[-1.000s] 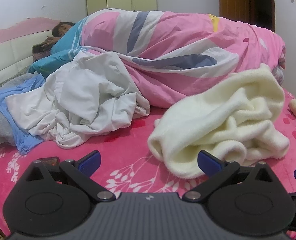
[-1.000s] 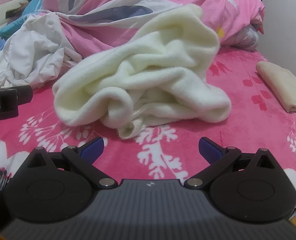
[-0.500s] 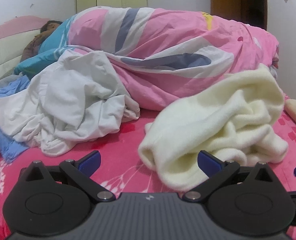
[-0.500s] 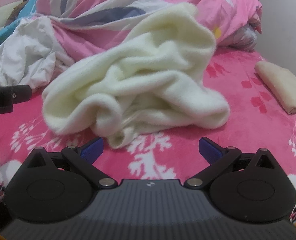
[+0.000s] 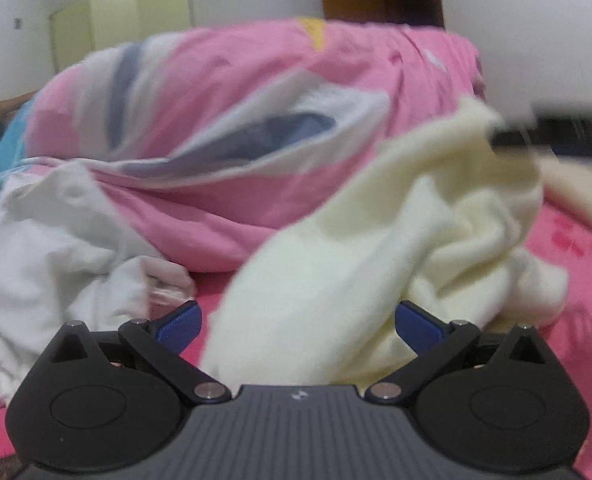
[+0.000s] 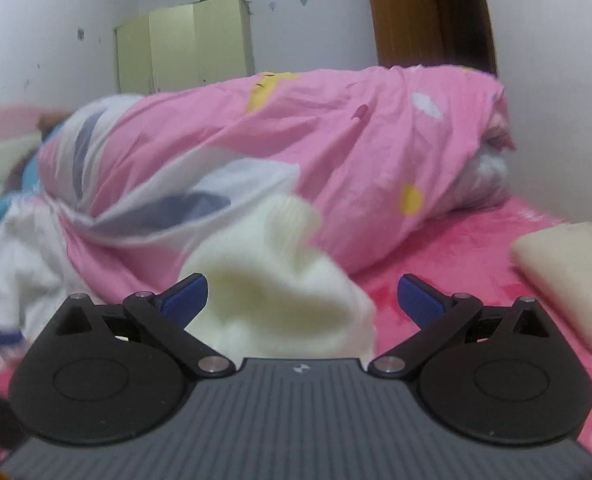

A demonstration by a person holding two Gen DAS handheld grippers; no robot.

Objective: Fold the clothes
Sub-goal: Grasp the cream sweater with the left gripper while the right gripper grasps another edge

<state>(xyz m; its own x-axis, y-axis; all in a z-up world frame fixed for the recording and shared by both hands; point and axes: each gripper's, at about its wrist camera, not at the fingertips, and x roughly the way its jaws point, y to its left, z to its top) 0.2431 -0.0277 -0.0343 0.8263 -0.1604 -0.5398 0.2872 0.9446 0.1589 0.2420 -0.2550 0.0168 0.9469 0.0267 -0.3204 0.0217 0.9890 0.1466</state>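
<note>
Both tongs gape wide, left gripper (image 5: pixel 297 322) and right gripper (image 6: pixel 301 296), each with the crumpled cream garment (image 5: pixel 383 264) bunched between its fingers (neither pinching it). Unfolded, it needs spreading; a folded beige piece (image 6: pixel 567 276) lies right.

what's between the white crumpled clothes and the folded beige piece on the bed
The cream fleece garment lies between them in the left wrist view, with the white clothes on its left and the folded beige piece on its right.

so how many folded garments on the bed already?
1: a folded beige garment at the right edge of the pink bedsheet. More may be hidden behind the duvet.
</note>
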